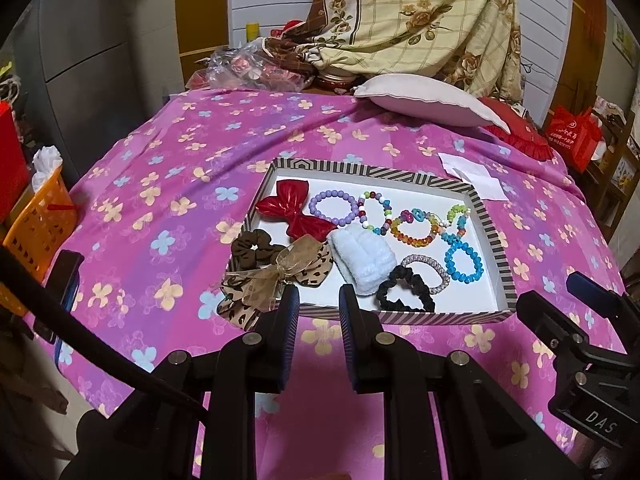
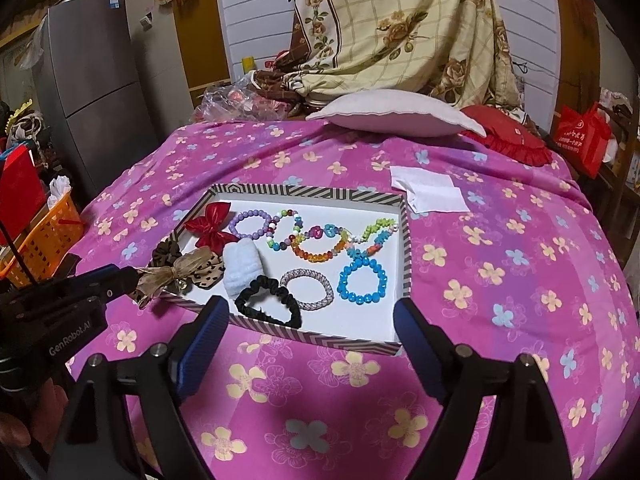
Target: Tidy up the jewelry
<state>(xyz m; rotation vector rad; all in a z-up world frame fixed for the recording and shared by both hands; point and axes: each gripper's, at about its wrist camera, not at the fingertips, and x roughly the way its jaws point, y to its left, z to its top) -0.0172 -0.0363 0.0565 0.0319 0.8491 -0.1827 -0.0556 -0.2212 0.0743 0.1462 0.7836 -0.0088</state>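
Note:
A striped-rim tray with a white floor lies on the pink flowered cloth. It holds a red bow, a purple bead bracelet, several coloured bead bracelets, a blue bracelet, a white fluffy band, a black scrunchie, a silver bracelet and a brown scrunchie. A leopard bow hangs over the tray's near left edge. My left gripper hovers at the tray's near edge, jaws a little apart and empty. My right gripper is wide open and empty at the near edge.
A white pillow and a red cushion lie at the far side. A white paper lies beyond the tray. An orange basket stands left of the table. A phone lies at the left edge.

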